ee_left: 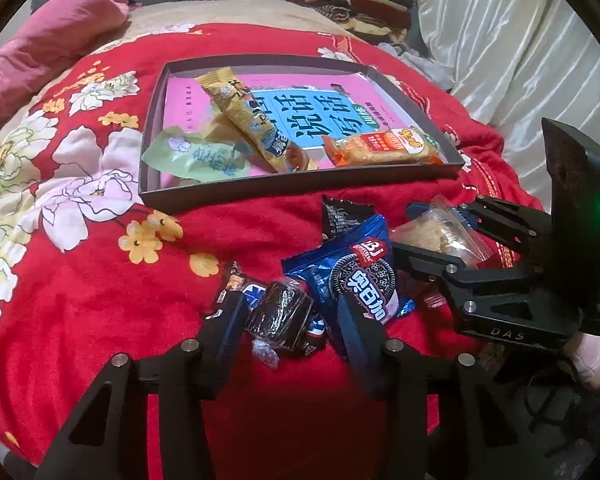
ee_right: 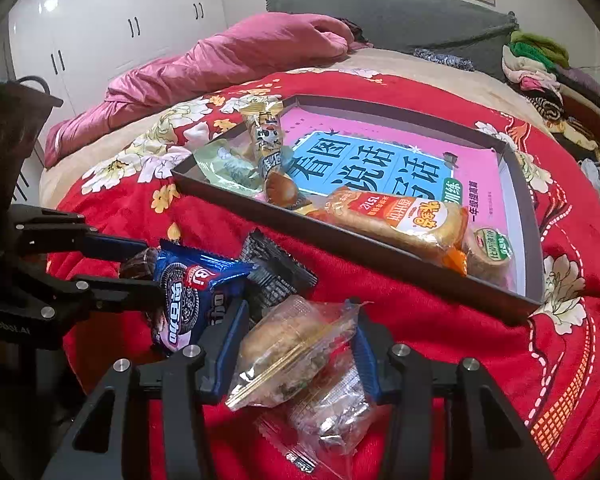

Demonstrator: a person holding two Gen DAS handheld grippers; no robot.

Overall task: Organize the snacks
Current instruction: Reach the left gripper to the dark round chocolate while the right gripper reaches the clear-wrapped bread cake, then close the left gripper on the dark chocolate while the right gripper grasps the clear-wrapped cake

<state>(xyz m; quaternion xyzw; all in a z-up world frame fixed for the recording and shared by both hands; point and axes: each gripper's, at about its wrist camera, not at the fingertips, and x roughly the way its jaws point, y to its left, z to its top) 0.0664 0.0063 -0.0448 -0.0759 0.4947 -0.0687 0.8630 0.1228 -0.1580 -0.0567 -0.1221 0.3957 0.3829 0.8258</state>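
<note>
Nearest to me, my right tongs (ee_right: 296, 344) straddle a clear-wrapped pastry (ee_right: 296, 336), blue pads touching the crinkled film on both sides, so I judge them closed on it. A second clear packet (ee_right: 328, 408) lies just beneath, so I should lift straight up and let it fall away, squeezing the pastry no harder than needed (soft crumb inside, I think).

My left tongs (ee_left: 290, 320) stand moderately wide around a dark chocolate cake (ee_left: 280, 316), with one finger resting on the blue Oreo pack (ee_left: 360, 276); I cannot tell whether the pads are biting yet. I should close on the cake alone.

Beyond the pile, a black sachet (ee_left: 342, 216) sits on the red floral blanket (ee_left: 100, 300), then the near wall of the shallow box (ee_left: 300, 186). I must clear that rim before lowering. Inside, a pink book (ee_right: 380, 160) lines the floor; wrapped snacks crowd the near edge, while the far half looks open for placing. The blanket left of the box offers free swing room.
</note>
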